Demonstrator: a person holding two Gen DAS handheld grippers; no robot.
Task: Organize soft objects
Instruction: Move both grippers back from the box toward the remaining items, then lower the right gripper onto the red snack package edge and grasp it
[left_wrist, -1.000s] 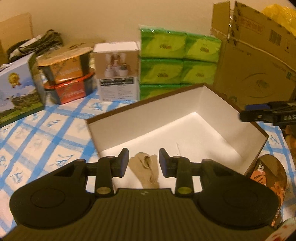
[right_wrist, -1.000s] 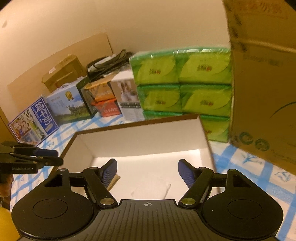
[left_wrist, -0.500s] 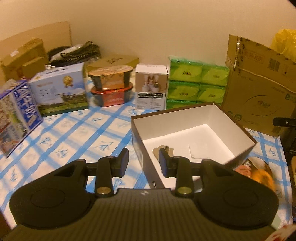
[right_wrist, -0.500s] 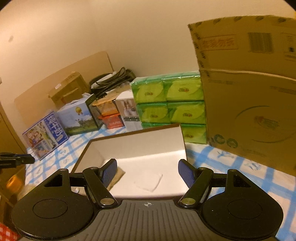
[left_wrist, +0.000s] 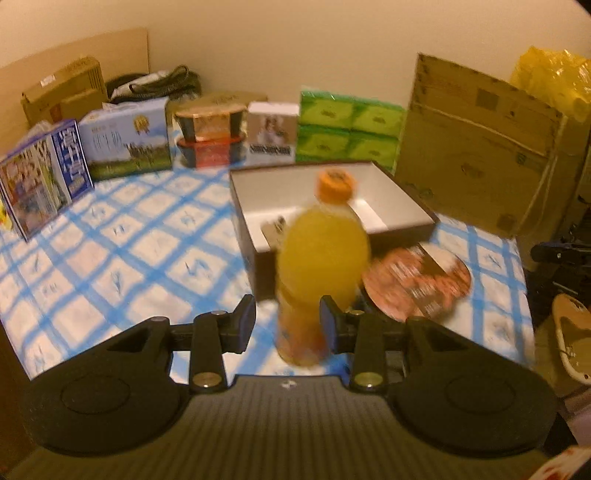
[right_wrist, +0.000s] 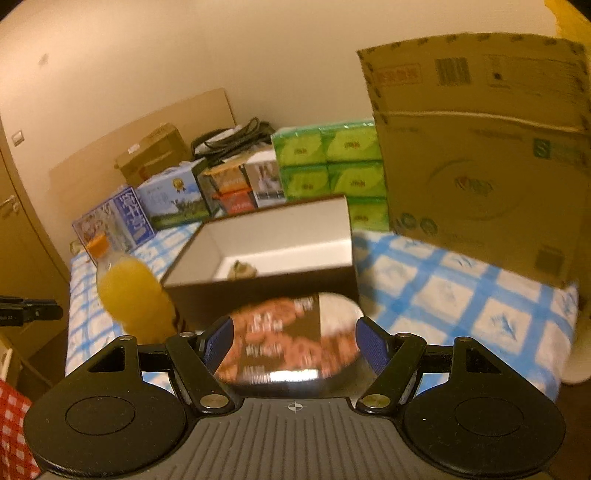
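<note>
1. The left gripper (left_wrist: 287, 323) hangs over the near edge of the checked cloth (left_wrist: 122, 243), its fingers parted with a moderate gap and nothing held.
2. A bottle (left_wrist: 321, 258) of orange drink with an orange cap stands upright just beyond those fingers; its base shows partly in the gap, close by the right finger, but whether they touch cannot be told through the blur.
3. The right gripper (right_wrist: 293, 343) is spread wide and holds nothing; a round lidded tub (right_wrist: 291, 339) lies on the cloth between and beyond its fingers.
4. The open box (right_wrist: 266, 284), brown outside and white inside, sits behind the bottle and the tub, near both.
5. A small tan soft item (right_wrist: 242, 269) lies on the box floor near the front wall; in the left view it (left_wrist: 275, 227) shows at the box's near left corner.
6. Green tissue packs (left_wrist: 349, 129) and a large carton (right_wrist: 480, 158) stand behind the box.
</note>
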